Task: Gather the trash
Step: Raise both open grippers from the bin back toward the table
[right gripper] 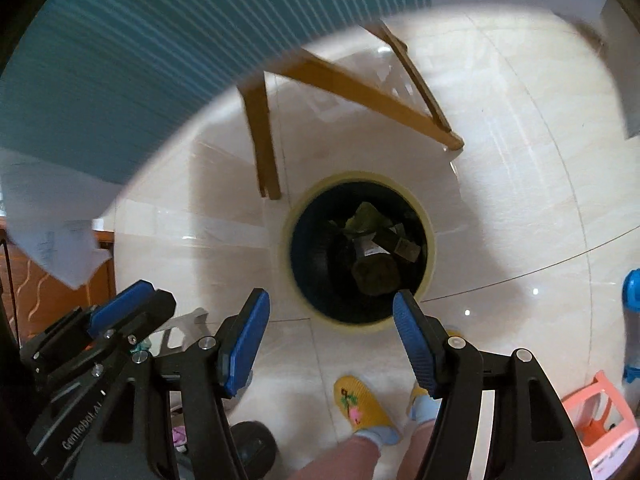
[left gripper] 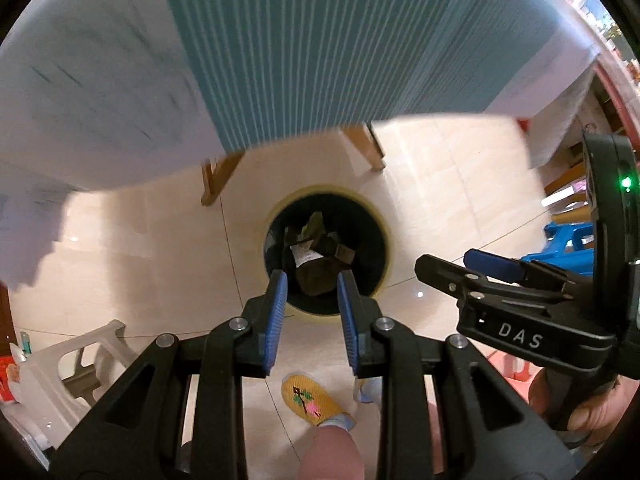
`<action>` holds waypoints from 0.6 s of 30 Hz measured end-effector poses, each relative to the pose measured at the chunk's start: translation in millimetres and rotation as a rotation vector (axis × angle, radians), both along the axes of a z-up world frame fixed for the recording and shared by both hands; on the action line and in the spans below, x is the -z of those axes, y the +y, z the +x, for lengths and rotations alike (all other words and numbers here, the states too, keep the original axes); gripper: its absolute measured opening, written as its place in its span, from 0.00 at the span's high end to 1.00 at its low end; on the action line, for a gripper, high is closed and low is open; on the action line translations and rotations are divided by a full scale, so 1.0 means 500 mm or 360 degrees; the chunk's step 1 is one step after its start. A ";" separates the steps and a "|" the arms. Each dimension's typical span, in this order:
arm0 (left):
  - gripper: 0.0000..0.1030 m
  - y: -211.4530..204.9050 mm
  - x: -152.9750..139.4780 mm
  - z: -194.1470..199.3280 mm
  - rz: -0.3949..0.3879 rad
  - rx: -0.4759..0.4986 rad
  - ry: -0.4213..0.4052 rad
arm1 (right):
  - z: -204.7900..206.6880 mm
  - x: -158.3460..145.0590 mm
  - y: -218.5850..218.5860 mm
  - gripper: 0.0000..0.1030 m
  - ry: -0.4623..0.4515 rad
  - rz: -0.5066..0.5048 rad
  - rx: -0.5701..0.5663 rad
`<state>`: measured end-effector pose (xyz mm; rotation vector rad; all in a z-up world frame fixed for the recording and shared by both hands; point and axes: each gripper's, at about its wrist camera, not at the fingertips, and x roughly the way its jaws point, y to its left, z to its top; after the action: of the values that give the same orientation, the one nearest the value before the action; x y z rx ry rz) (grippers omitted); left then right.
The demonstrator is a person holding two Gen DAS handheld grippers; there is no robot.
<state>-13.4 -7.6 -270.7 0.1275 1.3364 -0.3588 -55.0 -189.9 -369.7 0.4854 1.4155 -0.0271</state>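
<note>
Right wrist | one trash bin (right gripper: 428,272) | two hand-held grippers (right gripper: 331,320) (left gripper: 312,300), both empty, jaws apart

Both wrist views high, facing down, sharing the bin (left gripper: 326,256) (right gripper: 360,248)

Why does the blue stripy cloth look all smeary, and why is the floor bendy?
Left wrist view: the striped tablecloth is streaked by motion blur, while the bin stays fairly sharp. Right wrist view: the tablecloth is smeared too, and the fisheye lens curves the floor tile lines; small glare spots shine there.
</note>
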 end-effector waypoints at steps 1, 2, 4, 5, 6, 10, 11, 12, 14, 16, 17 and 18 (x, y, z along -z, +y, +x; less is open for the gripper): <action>0.78 0.003 -0.030 -0.003 -0.0006 0.0000 -0.0009 | -0.003 -0.037 0.002 0.37 -0.0014 -0.0005 -0.0002; 0.78 0.006 -0.062 -0.006 -0.0009 -0.0003 -0.0019 | -0.006 -0.065 0.004 0.37 -0.0023 -0.0009 -0.0001; 0.78 0.013 -0.135 -0.013 -0.0036 -0.0002 -0.0035 | -0.013 -0.137 0.010 0.37 -0.0055 -0.0006 0.0006; 0.78 0.017 -0.164 -0.017 -0.0048 -0.0007 -0.0053 | -0.015 -0.181 0.014 0.37 -0.0078 -0.0008 0.0010; 0.78 0.022 -0.203 -0.021 -0.0061 -0.0017 -0.0086 | -0.019 -0.214 0.018 0.37 -0.0093 -0.0014 0.0010; 0.78 0.033 -0.331 -0.034 -0.0133 0.0000 -0.0192 | -0.030 -0.354 0.034 0.34 -0.0177 -0.0041 0.0005; 0.78 0.035 -0.357 -0.037 -0.0139 0.0009 -0.0212 | -0.033 -0.393 0.038 0.33 -0.0207 -0.0052 0.0010; 0.78 0.036 -0.388 -0.038 -0.0137 0.0022 -0.0237 | -0.036 -0.418 0.041 0.33 -0.0223 -0.0056 0.0015; 0.78 0.037 -0.438 -0.041 -0.0125 0.0048 -0.0287 | -0.040 -0.483 0.047 0.33 -0.0278 -0.0067 0.0028; 0.78 0.040 -0.481 -0.042 -0.0126 0.0050 -0.0314 | -0.046 -0.533 0.055 0.33 -0.0317 -0.0083 0.0034; 0.78 0.044 -0.501 -0.040 -0.0135 0.0041 -0.0316 | -0.049 -0.563 0.057 0.33 -0.0345 -0.0092 0.0038; 0.78 0.049 -0.525 -0.037 -0.0145 0.0032 -0.0313 | -0.055 -0.587 0.058 0.33 -0.0364 -0.0095 0.0043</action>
<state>-31.9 16.9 -8.3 0.0979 1.1233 -0.4130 -82.3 -160.7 -76.3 0.4433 1.1810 -0.0346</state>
